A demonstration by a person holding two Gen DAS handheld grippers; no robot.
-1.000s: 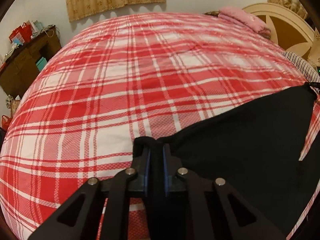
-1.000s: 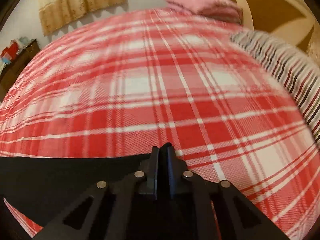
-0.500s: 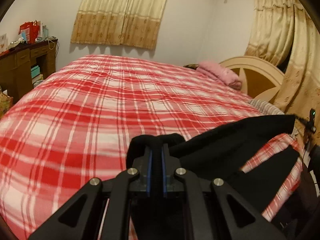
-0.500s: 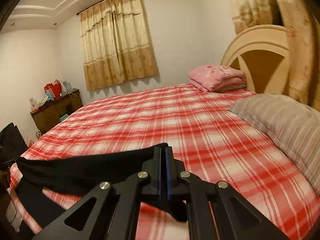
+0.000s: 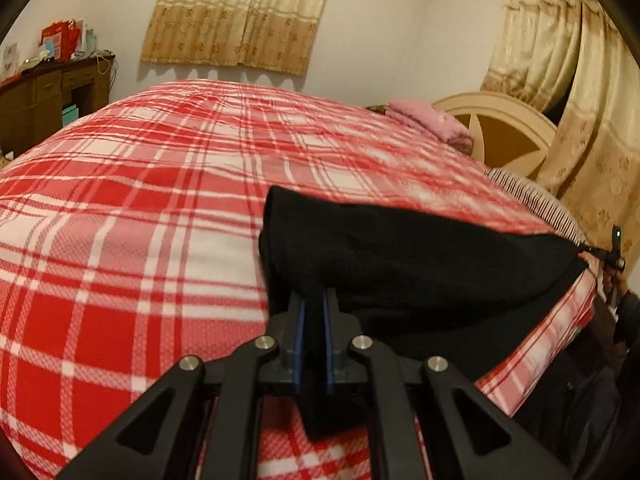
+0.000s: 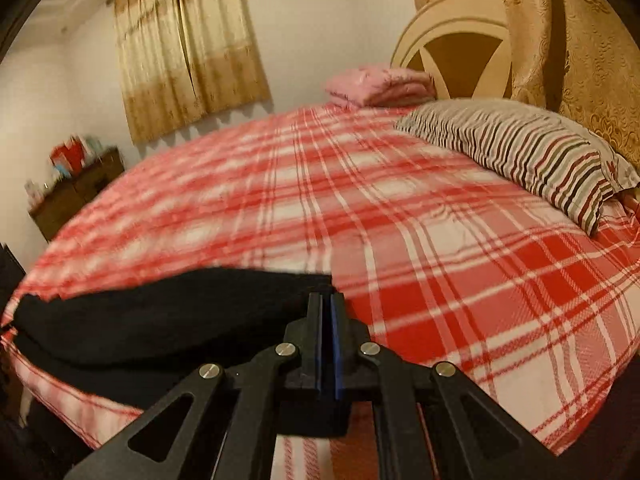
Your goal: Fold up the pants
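Black pants hang taut between our left gripper and right gripper, jaws clamped on opposite corners, ready to spread over the bed.

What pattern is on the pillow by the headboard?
Stripes, dark red, brown and off-white, on the pillow; the right wrist view shows it best.

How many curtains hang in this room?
2. One curtain hangs on the far wall beyond the bed; the other curtain hangs beside the headboard. More may hang out of view.

Left tongs clamped shut, right tongs clamped shut
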